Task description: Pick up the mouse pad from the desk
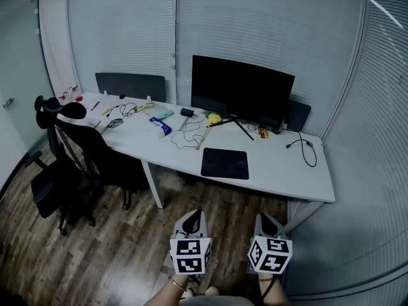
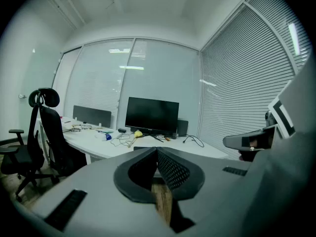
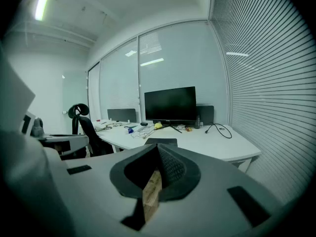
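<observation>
Both grippers were up in front of me, side by side over the brown wood-plank floor (image 1: pixel 121 254), well short of the long white desk (image 1: pixel 287 174). My left gripper (image 1: pixel 194 215) had its two dark ribbed fingers pressed together at the tips, with nothing between them. My right gripper (image 1: pixel 264 219) was the same: pads closed tip to tip and empty, with only floor showing through the gap behind them.

The flat black rectangular mouse pad (image 1: pixel 224 163) lay on the desk near its front edge, in front of the big black monitor (image 1: pixel 242 93) and well apart from both grippers. From the right gripper view it sat just above my closed tips, lying flat with nothing on it.

Behind the pad was loose clutter: a small yellow object (image 1: pixel 214 118) at the monitor's foot, a blue-and-white packet (image 1: pixel 159 127) to the left among thin wires, and a looped black cable (image 1: pixel 306 150) to the right. Whether any of those small things held something, I could not tell.

A black high-backed office chair (image 1: pixel 73 161) stood at the desk's left end, tucked against the edge.
</observation>
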A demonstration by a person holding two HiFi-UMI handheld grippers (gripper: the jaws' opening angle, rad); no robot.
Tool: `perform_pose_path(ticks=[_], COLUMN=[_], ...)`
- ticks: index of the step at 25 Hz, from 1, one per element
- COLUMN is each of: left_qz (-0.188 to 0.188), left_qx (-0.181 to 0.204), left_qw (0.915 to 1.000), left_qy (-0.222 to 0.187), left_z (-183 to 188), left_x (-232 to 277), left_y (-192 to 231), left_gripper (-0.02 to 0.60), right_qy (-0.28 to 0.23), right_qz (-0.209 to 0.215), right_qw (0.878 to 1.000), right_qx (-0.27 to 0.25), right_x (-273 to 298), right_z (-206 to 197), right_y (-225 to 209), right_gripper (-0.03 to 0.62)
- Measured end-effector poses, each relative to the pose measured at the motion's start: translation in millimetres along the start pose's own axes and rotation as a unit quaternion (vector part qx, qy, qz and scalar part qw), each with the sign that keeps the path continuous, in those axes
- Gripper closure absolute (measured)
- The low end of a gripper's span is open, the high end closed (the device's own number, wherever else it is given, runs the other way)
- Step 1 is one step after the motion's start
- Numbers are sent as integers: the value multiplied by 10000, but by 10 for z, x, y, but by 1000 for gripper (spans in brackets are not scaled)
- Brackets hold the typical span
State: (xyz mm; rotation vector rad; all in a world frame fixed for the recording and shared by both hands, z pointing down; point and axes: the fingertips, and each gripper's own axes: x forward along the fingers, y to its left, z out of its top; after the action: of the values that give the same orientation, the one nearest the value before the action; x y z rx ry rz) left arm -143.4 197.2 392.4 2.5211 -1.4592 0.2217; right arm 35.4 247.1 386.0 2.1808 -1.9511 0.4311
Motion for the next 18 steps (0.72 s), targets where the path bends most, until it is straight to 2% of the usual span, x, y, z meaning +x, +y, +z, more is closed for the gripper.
perform_pose_path(ticks=[9, 18], left_qz=[26, 100], left_qx=[8, 103], left_qw=[10000, 9999], left_qy=[-2, 54], left_z=[-7, 19], left_x=[16, 154], left_y=[-103, -300], left_gripper=[563, 563], right_qy=[20, 165], right_qz=[138, 206], right_qw=[9998, 9996], right_qx=[116, 106], right_x=[-33, -15], right_z=[-48, -77], right_y=[-91, -358], right_gripper=[560, 560])
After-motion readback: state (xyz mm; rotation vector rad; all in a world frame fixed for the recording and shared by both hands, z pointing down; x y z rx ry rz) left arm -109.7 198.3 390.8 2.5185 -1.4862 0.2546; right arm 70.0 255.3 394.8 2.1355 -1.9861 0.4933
